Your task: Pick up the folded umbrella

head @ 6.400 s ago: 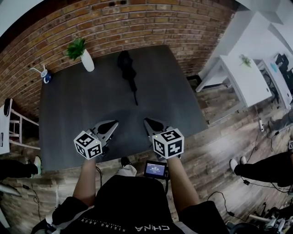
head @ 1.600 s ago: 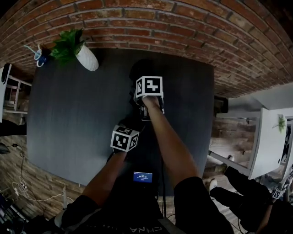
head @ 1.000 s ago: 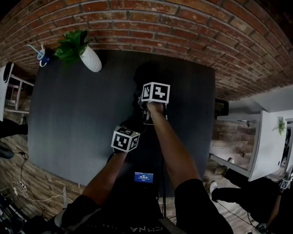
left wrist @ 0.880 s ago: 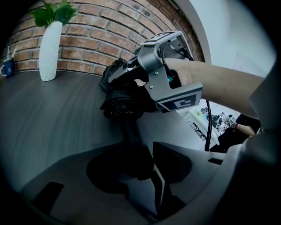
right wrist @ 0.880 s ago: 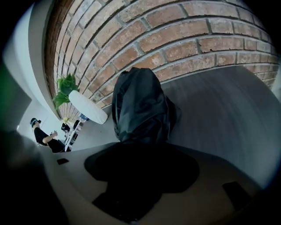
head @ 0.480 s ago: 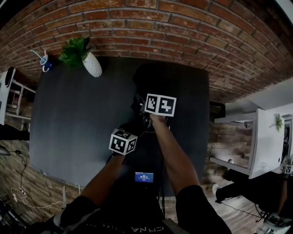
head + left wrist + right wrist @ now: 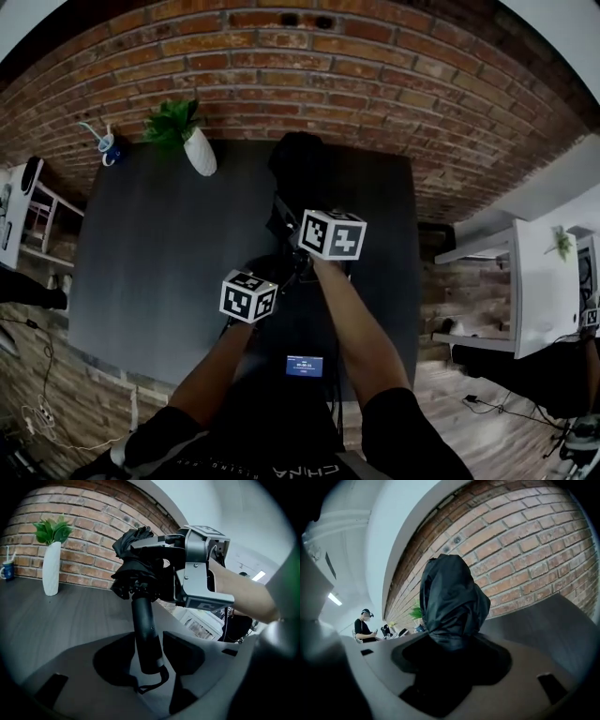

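Since the earliest frame both grippers went from the near table edge out to the umbrella (image 7: 140, 569), which no longer lies flat on the table (image 7: 150, 253). Over the last half second the right gripper (image 7: 452, 656) slid a bit nearer. Its jaws are closed on the bunched canopy, and fabric fills the gap. Left gripper (image 7: 147, 654): jaws drawn in on the handle, pads look to touch it on both sides (strap dangles off the handle end). Umbrella is in the air over the middle of the table, canopy far, handle near, well right of the vase (image 7: 201, 152). Step: the lift; pickup looks basically done. Next move probably calls for both grips firm and both grippers rising together, so the handle doesn't twist out.
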